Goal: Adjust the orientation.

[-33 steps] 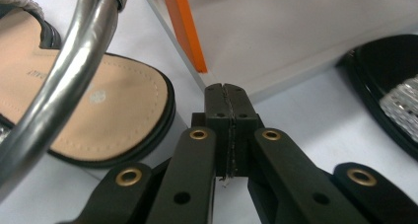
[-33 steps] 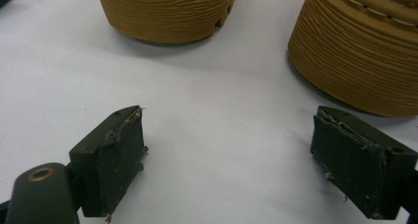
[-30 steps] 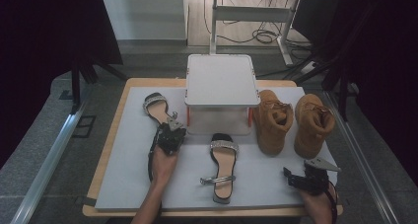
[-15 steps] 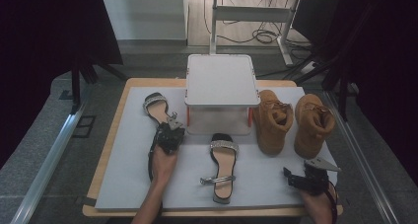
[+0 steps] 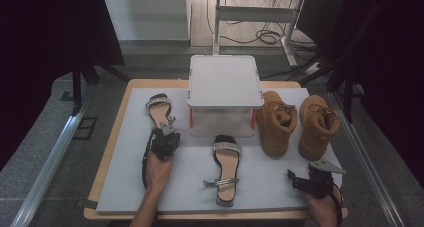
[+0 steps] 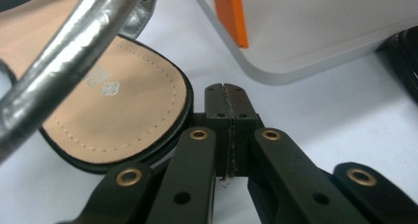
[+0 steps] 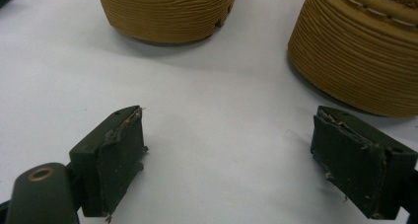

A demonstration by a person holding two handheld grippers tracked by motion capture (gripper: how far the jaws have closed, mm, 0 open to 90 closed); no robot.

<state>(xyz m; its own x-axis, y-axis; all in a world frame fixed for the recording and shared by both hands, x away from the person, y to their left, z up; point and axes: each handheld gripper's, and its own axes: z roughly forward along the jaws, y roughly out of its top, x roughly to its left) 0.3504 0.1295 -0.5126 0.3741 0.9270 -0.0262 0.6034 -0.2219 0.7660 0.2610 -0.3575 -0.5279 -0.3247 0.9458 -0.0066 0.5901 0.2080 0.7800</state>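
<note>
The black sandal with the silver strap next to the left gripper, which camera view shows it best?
The high view: it shows the whole black sandal with the silver strap, lying left of the white box, heel end by the shut left gripper. The left gripper view shows its tan insole heel and silver strap close up. The right gripper view faces the tan boots.

Sandal (image 5: 161,114) left of box (image 5: 224,93)

Dim high view with dark edges; close views bright, slightly soft.
</note>
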